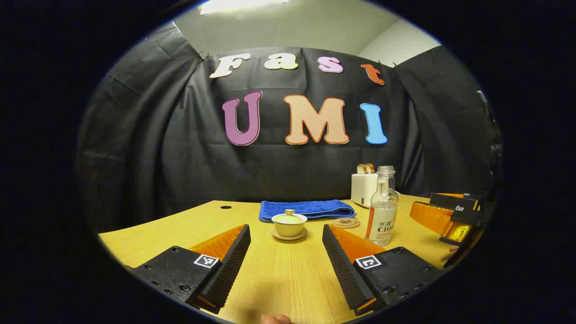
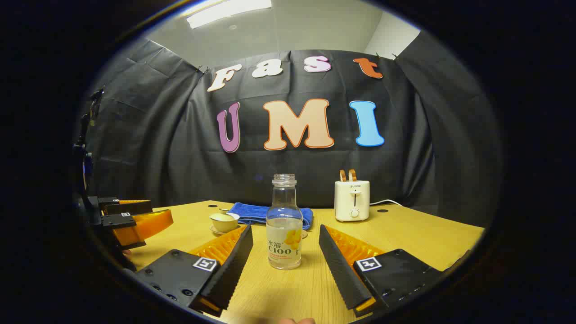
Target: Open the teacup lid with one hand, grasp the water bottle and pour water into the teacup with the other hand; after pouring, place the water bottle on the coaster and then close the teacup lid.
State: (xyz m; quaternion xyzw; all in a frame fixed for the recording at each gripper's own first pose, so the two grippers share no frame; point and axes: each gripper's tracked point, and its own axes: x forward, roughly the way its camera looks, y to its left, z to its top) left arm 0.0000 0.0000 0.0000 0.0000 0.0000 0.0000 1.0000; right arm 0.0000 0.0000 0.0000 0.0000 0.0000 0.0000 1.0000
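Observation:
A pale lidded teacup [image 1: 289, 223] on a saucer stands mid-table, straight ahead of my open left gripper [image 1: 286, 240] and a short way beyond its tips. To its right stand a round brown coaster [image 1: 345, 222] and an uncapped clear water bottle [image 1: 382, 207], partly filled. In the right gripper view the water bottle [image 2: 284, 222] stands upright just ahead of my open right gripper [image 2: 285, 243], centred between the fingers and untouched. The teacup [image 2: 223, 221] sits to the left there, with the lid on. The right gripper [image 1: 454, 216] also appears at the left gripper view's right edge.
A folded blue towel [image 1: 306, 209] lies behind the teacup. A white toaster [image 2: 352, 200] with bread slices stands at the back right, its cord trailing right. The wooden table [image 1: 279, 274] has small holes near its back edge. The left gripper [image 2: 130, 220] sits at the right gripper view's left edge.

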